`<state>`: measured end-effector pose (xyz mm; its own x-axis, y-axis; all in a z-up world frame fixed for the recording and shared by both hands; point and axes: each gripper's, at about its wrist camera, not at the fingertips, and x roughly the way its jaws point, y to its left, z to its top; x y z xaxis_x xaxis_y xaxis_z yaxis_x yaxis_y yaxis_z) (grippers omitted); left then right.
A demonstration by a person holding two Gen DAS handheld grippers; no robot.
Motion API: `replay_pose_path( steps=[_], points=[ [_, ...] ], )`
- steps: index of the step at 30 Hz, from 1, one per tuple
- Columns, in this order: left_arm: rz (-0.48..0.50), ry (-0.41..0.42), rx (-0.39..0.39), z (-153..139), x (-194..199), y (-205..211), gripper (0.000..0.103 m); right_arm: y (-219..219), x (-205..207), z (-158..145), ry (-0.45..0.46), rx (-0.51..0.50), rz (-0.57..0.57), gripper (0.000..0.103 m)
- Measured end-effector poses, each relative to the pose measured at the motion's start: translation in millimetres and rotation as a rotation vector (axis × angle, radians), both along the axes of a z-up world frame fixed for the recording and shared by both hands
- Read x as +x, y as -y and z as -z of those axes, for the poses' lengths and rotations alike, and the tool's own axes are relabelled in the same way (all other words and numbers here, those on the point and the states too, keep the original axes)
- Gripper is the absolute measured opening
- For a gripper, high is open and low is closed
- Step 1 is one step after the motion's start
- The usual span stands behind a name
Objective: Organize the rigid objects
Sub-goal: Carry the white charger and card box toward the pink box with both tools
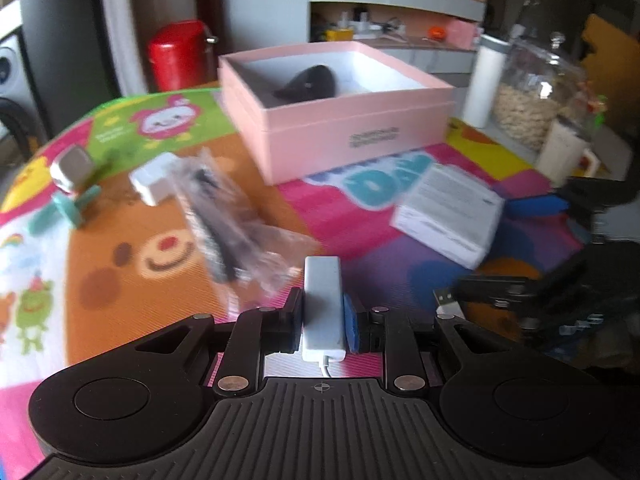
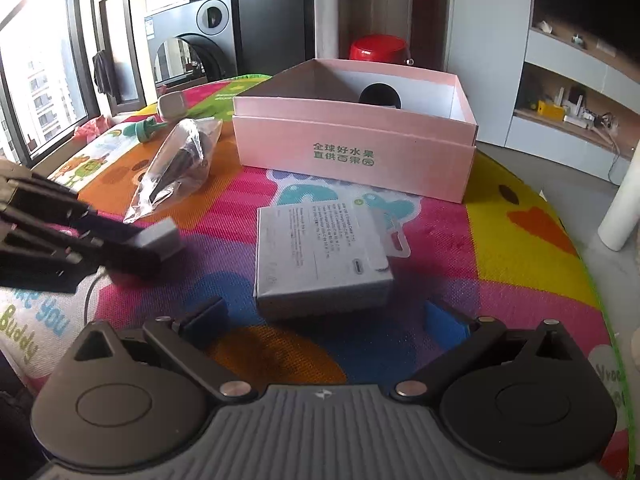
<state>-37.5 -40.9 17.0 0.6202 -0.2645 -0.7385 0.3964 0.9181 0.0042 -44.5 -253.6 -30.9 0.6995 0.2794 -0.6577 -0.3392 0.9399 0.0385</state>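
Colorful cartoon mat (image 2: 500, 216) covers the table. Left gripper (image 1: 323, 316) is clenched on a white adapter (image 1: 322, 304) — long axis pointing forward toward the pink box (image 1: 340, 120), cable end trailing back. Right gripper (image 2: 326, 320) is spread wide, empty — grey carton (image 2: 320, 256) just ahead of it.

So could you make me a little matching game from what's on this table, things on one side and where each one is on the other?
Things:
1. white adapter
2. black object
3. grey flat box
4. clear plastic bag

Places:
A. inside the pink box
B. clamped in the left gripper
C. on the mat, just ahead of the open right gripper
D. on the mat, to the left of the pink box in the right wrist view

Pairs: 1-B, 2-A, 3-C, 4-D
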Motion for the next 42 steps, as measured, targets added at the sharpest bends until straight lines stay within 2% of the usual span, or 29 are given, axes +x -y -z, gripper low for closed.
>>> replay_pose_path(
  steps=[4,6,7,9,10,12,14,17,21,22,24,26,29,31,33,35,38,39,42],
  points=[
    [-0.082,0.018,0.022,0,11,-19,0.025,3,3,-8,-0.006,-0.033,-0.004,0.091],
    [-0.143,0.038,0.045,0,15,-29,0.025,5,6,-9,0.024,-0.116,0.032,0.091],
    [-0.165,0.033,0.03,0,16,-36,0.025,5,6,-9,0.055,-0.163,0.078,0.091],
    [-0.146,0.001,-0.048,-1,14,-45,0.025,6,6,-11,0.118,-0.235,0.166,0.088],
    [-0.115,-0.018,-0.088,-2,11,-46,0.025,8,4,-12,0.124,-0.215,0.166,0.088],
    [-0.054,-0.036,-0.13,-1,1,-39,0.025,14,2,-16,0.082,-0.096,0.135,0.088],
    [-0.02,-0.014,-0.097,0,-7,-27,0.025,16,6,-18,0.034,0.026,0.132,0.088],
    [-0.002,0.018,-0.032,1,-13,-13,0.025,17,25,-18,-0.009,0.128,0.219,0.088],
    [0.011,0.028,-0.018,3,-16,-11,0.025,11,63,-14,-0.059,0.164,0.302,0.089],
    [0.011,0.024,-0.023,3,-16,-13,0.025,8,70,-13,-0.059,0.167,0.319,0.094],
    [0.011,0.015,-0.025,2,-18,-14,0.025,0,76,-11,-0.052,0.144,0.326,0.094],
    [0.013,0.019,-0.006,2,-21,-12,0.025,-10,71,-13,-0.005,0.077,0.285,0.092],
    [0.014,0.029,0.022,2,-23,-7,0.025,-17,52,-17,0.06,-0.004,0.201,0.08],
    [0.012,0.029,0.025,2,-22,-7,0.025,-15,39,-22,0.084,0.002,0.148,0.054],
    [0.01,0.029,0.02,2,-22,-8,0.025,-12,26,-26,0.091,0.004,0.051,0.048],
    [0.007,0.03,0.013,3,-22,-9,0.025,-12,16,-25,0.105,-0.04,0.023,0.048],
    [0.0,0.034,0.007,3,-23,-9,0.025,-15,9,-17,0.147,-0.171,0.119,0.053],
    [-0.002,0.035,0.007,3,-23,-9,0.025,-15,9,-16,0.162,-0.186,0.145,0.057],
    [-0.006,0.039,-0.001,3,-22,-9,0.025,-16,3,-21,0.176,-0.077,0.104,0.073]
  ],
)
